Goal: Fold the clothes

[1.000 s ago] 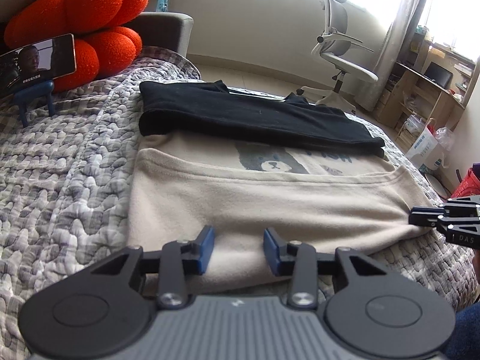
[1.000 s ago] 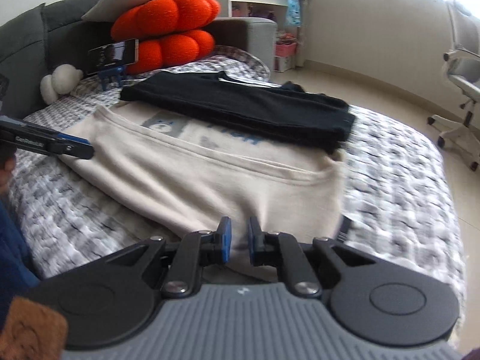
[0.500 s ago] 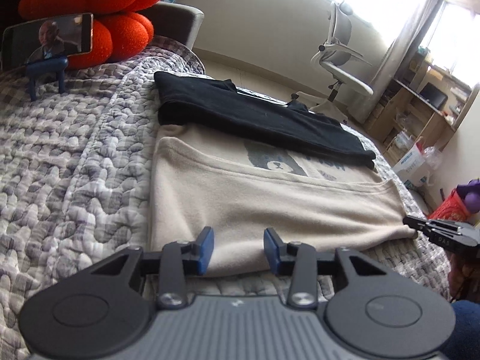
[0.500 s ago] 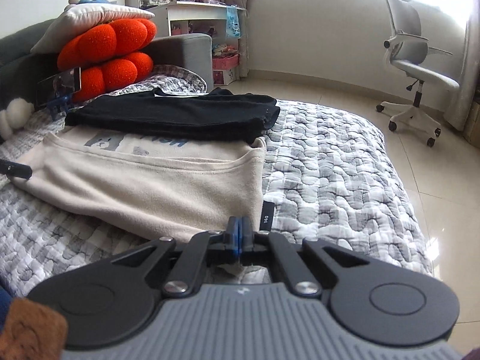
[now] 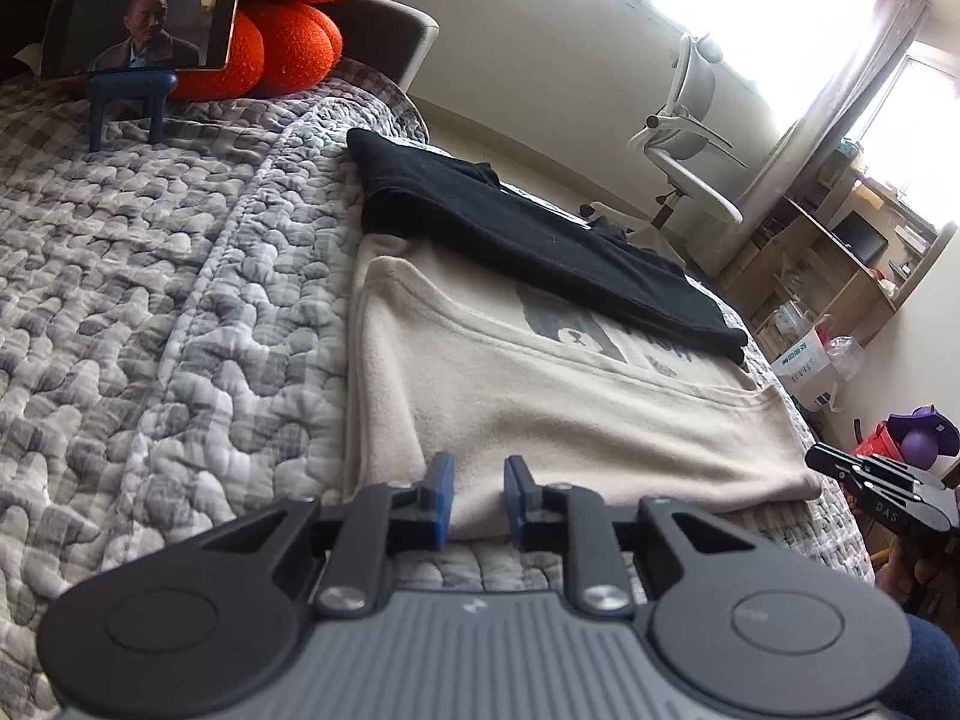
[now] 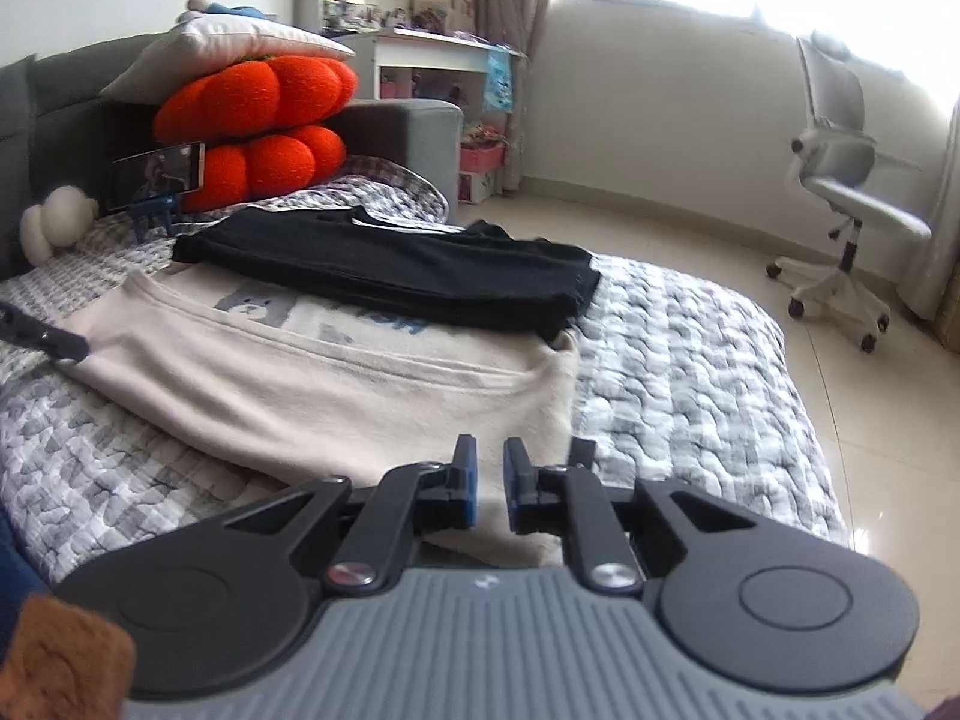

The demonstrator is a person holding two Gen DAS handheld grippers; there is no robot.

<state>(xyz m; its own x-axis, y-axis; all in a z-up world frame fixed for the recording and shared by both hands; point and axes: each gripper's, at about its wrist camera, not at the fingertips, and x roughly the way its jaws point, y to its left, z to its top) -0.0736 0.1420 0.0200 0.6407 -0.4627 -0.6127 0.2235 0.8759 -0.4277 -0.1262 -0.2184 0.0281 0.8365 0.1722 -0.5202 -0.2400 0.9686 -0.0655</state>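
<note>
A beige sweatshirt (image 5: 540, 414) (image 6: 336, 396) with a bear print lies folded flat on the bed. A folded black garment (image 5: 516, 234) (image 6: 408, 267) rests across its far part. My left gripper (image 5: 479, 501) sits at the near-left edge of the sweatshirt. Its jaws are closing, with the cloth's hem in the gap between them and lying flat. My right gripper (image 6: 490, 489) hovers over the near-right corner, its jaws opening a little above the cloth. Each gripper shows in the other's view: the right gripper (image 5: 864, 480) and the left gripper (image 6: 54, 342).
A grey quilted cover (image 5: 150, 300) spreads over the bed. A phone on a blue stand (image 5: 138, 36) and orange cushions (image 5: 282, 48) sit by the headboard. Beyond the bed's right edge are tiled floor (image 6: 690, 240), a white office chair (image 6: 852, 198) and shelves (image 5: 840, 252).
My left gripper has slid along the near hem and its jaws have narrowed. My right jaws shut fully half a second ago and have now parted slightly.
</note>
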